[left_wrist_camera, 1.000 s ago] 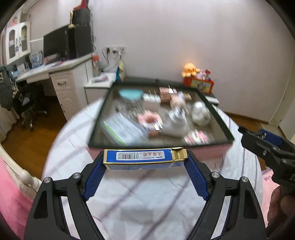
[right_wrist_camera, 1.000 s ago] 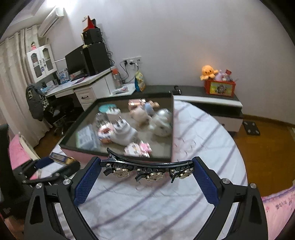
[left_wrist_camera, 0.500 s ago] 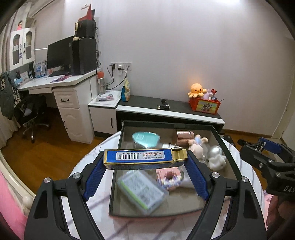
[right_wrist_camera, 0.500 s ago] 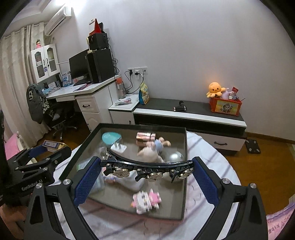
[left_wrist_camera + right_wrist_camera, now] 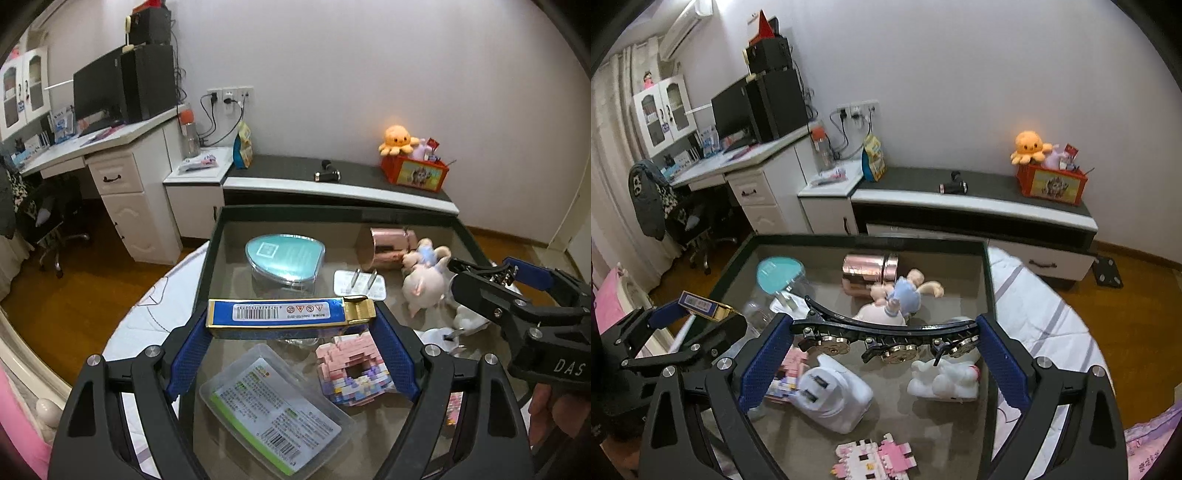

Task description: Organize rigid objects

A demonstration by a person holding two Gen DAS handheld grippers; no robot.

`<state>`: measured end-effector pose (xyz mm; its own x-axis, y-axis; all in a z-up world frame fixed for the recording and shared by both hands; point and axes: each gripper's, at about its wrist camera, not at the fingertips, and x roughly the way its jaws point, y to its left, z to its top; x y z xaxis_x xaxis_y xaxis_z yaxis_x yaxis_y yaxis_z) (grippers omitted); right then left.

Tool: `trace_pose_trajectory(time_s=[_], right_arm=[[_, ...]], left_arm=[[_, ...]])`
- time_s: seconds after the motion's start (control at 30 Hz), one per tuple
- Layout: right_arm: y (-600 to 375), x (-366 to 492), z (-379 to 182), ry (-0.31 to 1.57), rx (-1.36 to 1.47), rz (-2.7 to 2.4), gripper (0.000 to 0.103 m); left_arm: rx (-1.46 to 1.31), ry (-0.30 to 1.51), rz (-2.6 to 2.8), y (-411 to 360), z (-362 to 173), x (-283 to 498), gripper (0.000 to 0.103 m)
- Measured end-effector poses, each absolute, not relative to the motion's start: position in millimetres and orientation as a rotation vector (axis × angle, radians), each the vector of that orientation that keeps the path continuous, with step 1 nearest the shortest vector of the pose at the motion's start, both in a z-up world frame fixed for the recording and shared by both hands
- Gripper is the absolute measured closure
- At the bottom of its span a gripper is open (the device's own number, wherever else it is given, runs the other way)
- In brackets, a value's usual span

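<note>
My left gripper (image 5: 291, 325) is shut on a blue and gold box (image 5: 284, 313), held level above the dark tray (image 5: 295, 213). My right gripper (image 5: 886, 343) is shut on a curved black hair clip (image 5: 886, 332) with round metal studs, also held above the tray (image 5: 871, 242). In the tray lie a teal lidded case (image 5: 284, 254), a pink metal tin (image 5: 388, 245), a plush doll (image 5: 424, 280), a white plug (image 5: 360, 284), a pink block figure (image 5: 352, 369) and a clear plastic box (image 5: 273, 410). The right gripper shows in the left wrist view (image 5: 491, 280).
The tray stands on a round table with a striped white cloth (image 5: 1034, 295). A white charger (image 5: 834, 395), a white toy (image 5: 945, 376) and a pink block cat (image 5: 875, 461) lie in the tray. A low cabinet (image 5: 979, 206) and desk (image 5: 738, 166) stand behind.
Both grippers have moved forward over the tray, still holding their objects. The tray's contents now lie right under them.
</note>
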<state>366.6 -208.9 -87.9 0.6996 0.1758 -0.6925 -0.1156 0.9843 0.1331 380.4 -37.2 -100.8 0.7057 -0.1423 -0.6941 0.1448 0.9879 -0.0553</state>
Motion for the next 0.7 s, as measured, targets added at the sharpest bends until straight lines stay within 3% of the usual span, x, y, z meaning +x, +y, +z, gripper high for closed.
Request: trace_pose_trajectory(time_s=[0.1,0.27,0.7], right_arm=[[-212.1,370.0,-96.3,0.798,0.107,0.171,0.002],[-217.7,369.3,-100.3,0.828,0.167,0.203,0.0],[-204.8,310.2,-37.5,0.705,0.198,0.207,0.0]], left_arm=[[0.009,0.761,-0.148,-35.8,-100.9,376.4,0.015],[0.008,0.717,-0.115,-24.8,-87.8,361.7,0.0],[-0.011,0.541,-0.052,1.0,-20.5,273.6,0.0]])
